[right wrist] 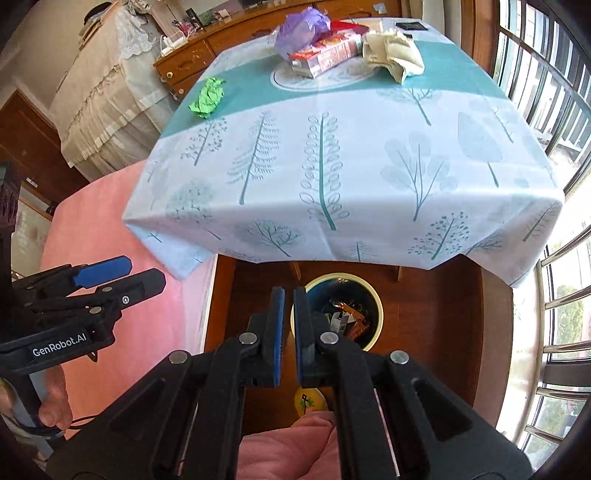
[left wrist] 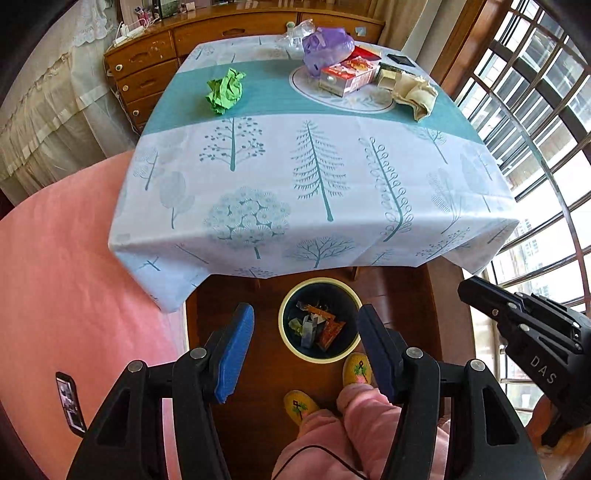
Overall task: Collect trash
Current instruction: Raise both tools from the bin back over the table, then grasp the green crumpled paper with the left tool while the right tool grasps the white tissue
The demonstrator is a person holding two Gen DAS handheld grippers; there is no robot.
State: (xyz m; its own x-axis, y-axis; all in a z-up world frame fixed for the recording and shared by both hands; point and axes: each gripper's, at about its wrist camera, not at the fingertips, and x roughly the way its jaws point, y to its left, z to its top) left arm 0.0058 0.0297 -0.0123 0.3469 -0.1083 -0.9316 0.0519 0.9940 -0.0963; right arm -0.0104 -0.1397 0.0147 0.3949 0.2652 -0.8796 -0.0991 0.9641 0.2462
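A round bin (left wrist: pixel 320 283) (right wrist: pixel 376 295) with a pale rim stands on the wooden floor under the table's near edge, several wrappers inside. My left gripper (left wrist: pixel 306 317) (right wrist: pixel 140 271) hangs above it, open and empty. My right gripper (right wrist: pixel 289 299) (left wrist: pixel 465 291) is beside it over the bin, shut with nothing between its pads. On the tree-print tablecloth (left wrist: pixel 314 166) (right wrist: pixel 351 158) lie a crumpled green paper (left wrist: pixel 226 91) (right wrist: pixel 207 98), a purple plastic bag (left wrist: pixel 327 44) (right wrist: pixel 301 29), a red and white carton (left wrist: pixel 349 75) (right wrist: pixel 325 55) and a cream crumpled cloth (left wrist: pixel 415 94) (right wrist: pixel 391 51).
A pink bed cover (left wrist: pixel 74 277) (right wrist: pixel 110 258) lies left of the table. A wooden dresser (left wrist: pixel 147 66) (right wrist: pixel 192 59) stands behind it, window bars (left wrist: pixel 535 110) on the right. A person's yellow slippers (left wrist: pixel 356 367) and pink trouser legs (left wrist: pixel 362 424) are below the grippers.
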